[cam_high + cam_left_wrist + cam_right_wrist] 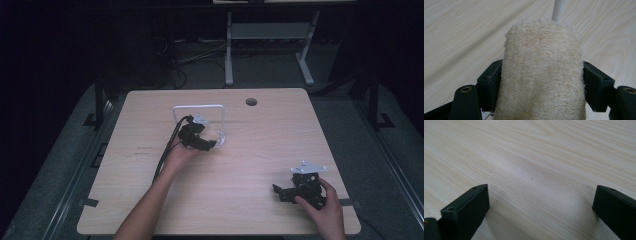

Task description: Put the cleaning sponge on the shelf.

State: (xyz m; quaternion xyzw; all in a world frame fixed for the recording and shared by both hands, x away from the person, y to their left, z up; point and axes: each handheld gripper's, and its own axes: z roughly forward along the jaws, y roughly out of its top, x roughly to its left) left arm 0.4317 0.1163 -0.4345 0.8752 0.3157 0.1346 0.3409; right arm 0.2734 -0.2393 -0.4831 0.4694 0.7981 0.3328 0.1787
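Loofah-fibred and pale, the sponge (542,72) sat clamped between the jaws of the left gripper (206,141), its rough sides pressed by both pads, probably so it could be carried to the white wire rack (198,107); it was just in front of the rack's thin post, low over the desk (260,150). Well away from the rack, the right gripper (281,192) rested idle with jaws spread wide over bare wood, likely waiting
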